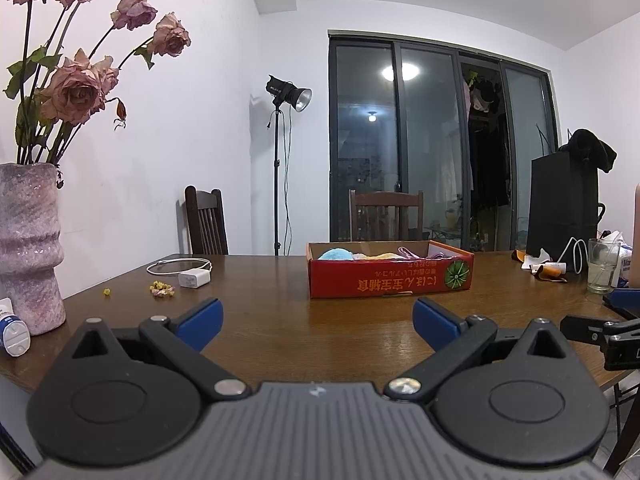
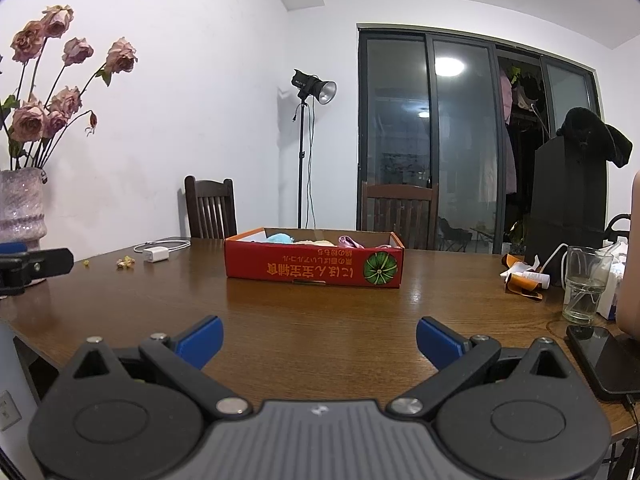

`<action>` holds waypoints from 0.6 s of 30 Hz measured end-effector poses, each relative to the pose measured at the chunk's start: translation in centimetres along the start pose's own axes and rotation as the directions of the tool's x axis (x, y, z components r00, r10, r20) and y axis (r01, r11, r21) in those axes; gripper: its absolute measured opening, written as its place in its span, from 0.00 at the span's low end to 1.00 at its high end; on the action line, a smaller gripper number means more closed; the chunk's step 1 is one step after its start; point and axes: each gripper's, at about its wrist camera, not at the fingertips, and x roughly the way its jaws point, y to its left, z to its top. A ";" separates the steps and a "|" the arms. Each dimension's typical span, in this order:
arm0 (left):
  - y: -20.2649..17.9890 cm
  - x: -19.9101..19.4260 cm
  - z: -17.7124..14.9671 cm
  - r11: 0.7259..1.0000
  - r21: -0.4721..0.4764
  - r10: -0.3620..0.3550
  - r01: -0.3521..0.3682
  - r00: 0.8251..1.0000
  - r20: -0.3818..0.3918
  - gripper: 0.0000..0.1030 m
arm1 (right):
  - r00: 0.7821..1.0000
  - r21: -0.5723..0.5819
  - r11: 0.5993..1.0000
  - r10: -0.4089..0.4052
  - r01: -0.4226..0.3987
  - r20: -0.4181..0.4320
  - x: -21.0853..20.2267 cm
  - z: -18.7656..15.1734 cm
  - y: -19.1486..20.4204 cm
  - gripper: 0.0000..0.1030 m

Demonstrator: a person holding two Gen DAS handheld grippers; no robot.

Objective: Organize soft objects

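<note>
A low red cardboard box (image 1: 384, 280) stands on the wooden table (image 1: 320, 328), also in the right wrist view (image 2: 304, 270). Inside lie soft things: a light blue fluffy ball (image 1: 335, 255), a yellow one (image 1: 384, 256) and pink-purple fabric (image 1: 408, 253); they also show in the right wrist view as blue (image 2: 280, 237), cream (image 2: 316, 242) and pink (image 2: 350, 242). My left gripper (image 1: 318, 316) is open and empty, short of the box. My right gripper (image 2: 319, 338) is open and empty, short of the box.
A pink vase (image 1: 28, 248) with dried roses and a small tube (image 1: 12, 332) stand at left. A white charger (image 1: 194, 279) and crumbs (image 1: 162, 290) lie nearby. A glass (image 2: 586, 284), phone (image 2: 610, 360), black bag (image 2: 568, 216) and wrappers (image 2: 524, 276) are at right. Chairs stand behind.
</note>
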 end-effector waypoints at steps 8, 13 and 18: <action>-0.1 0.0 -0.1 1.000 0.000 -0.001 0.001 1.000 0.000 1.00 | 1.000 0.003 1.000 -0.004 0.004 0.000 0.0 -0.1 -0.1 1.00; 0.0 0.0 0.0 1.000 0.001 -0.001 0.001 1.000 0.001 1.00 | 1.000 0.006 1.000 -0.007 0.007 -0.001 0.1 -0.2 -0.1 1.00; 0.0 0.0 -0.1 1.000 0.001 -0.003 0.003 1.000 0.004 1.00 | 1.000 0.022 1.000 -0.017 0.016 0.022 -0.2 0.0 -0.3 1.00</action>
